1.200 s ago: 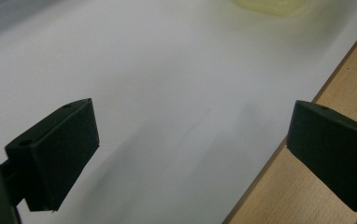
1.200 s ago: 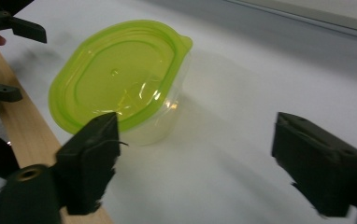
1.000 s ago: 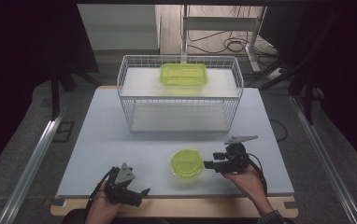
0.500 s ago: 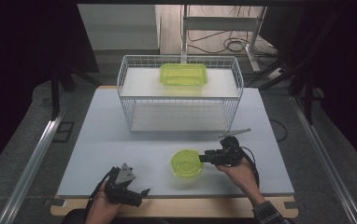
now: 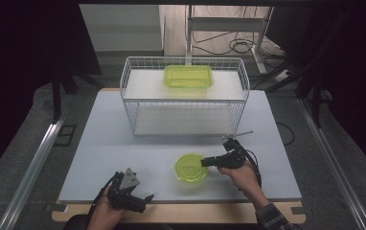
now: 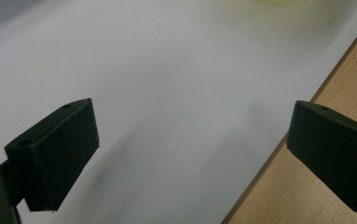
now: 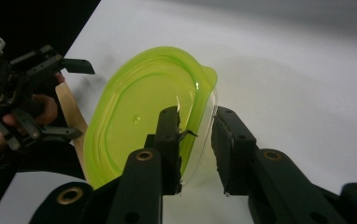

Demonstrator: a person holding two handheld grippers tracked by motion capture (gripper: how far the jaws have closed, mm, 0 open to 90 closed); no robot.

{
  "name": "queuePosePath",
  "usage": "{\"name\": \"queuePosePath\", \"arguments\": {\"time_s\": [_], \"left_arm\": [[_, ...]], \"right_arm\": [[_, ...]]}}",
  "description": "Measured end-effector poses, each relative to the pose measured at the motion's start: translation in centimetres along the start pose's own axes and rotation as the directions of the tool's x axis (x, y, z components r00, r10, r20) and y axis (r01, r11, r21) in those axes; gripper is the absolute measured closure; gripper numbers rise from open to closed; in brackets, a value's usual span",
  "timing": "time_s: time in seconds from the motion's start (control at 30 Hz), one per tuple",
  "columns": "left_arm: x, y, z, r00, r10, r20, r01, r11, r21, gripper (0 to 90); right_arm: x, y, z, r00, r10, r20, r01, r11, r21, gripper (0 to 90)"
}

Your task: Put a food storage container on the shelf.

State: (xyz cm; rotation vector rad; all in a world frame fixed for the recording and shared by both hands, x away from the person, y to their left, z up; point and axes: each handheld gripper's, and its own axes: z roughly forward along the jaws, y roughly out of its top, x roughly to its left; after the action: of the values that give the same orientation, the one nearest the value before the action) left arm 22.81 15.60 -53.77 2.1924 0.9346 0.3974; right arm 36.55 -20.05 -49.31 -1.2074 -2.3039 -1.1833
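on the near side of the wire basket (image 5: 183, 98), out on the white table (image 5: 123, 143), lies a round green lid (image 5: 191, 167). the right gripper (image 5: 209, 162) sits just to the right of the lid, held in the person's right hand (image 5: 241, 173), with its jaws pointing left onto the lid's right edge. in the right gripper view the right gripper (image 7: 196, 140) has one jaw over the inside of the lid (image 7: 144, 121) and the other outside its raised rim, so the rim runs through the narrow gap between them; the jaws look closed most of the way on that rim, though whether both pads press it i cannot tell for sure.

inside the wire basket, on its white upper shelf toward the back, rests a rectangular green container (image 5: 188, 76), well apart from the lid.

far in front of the basket and to its left, at the table's near edge, the left gripper (image 5: 140, 200) is held in the person's left hand (image 5: 105, 211), well apart from the lid. in the left gripper view the left gripper (image 6: 190, 149) has its jaws spread wide with nothing between them, over the white table (image 6: 144, 84) and its wooden edge strip (image 6: 279, 186). the left gripper (image 7: 69, 100) also shows in the right gripper view, beyond the lid, jaws apart.
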Motion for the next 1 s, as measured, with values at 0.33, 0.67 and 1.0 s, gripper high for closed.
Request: {"name": "queuePosePath", "arguments": {"time_s": [0.33, 0.67, 1.0], "left_arm": [[0.0, 0.0, 0.0, 1.0000, 0.004, -0.003, -0.004, 1.0000, 0.000, 2.4], [0.0, 0.0, -0.2, 1.0000, -0.001, -0.005, 0.001, 0.9999, -0.011, 2.4], [0.2, 0.0, -0.4, 0.9993, -0.035, 0.014, 0.035, 0.9986, -0.038, 2.4]], "right_arm": [[0.2, 0.1, -0.1, 0.9953, 0.059, -0.077, -0.058, 0.998, 0.015, 80.9], [0.5, 0.5, -1.2, 0.9945, 0.067, -0.080, -0.068, 0.997, -0.020, 81.2], [0.7, 1.7, -2.9, 0.9924, 0.071, -0.101, -0.080, 0.993, -0.087, 81.2]]}}
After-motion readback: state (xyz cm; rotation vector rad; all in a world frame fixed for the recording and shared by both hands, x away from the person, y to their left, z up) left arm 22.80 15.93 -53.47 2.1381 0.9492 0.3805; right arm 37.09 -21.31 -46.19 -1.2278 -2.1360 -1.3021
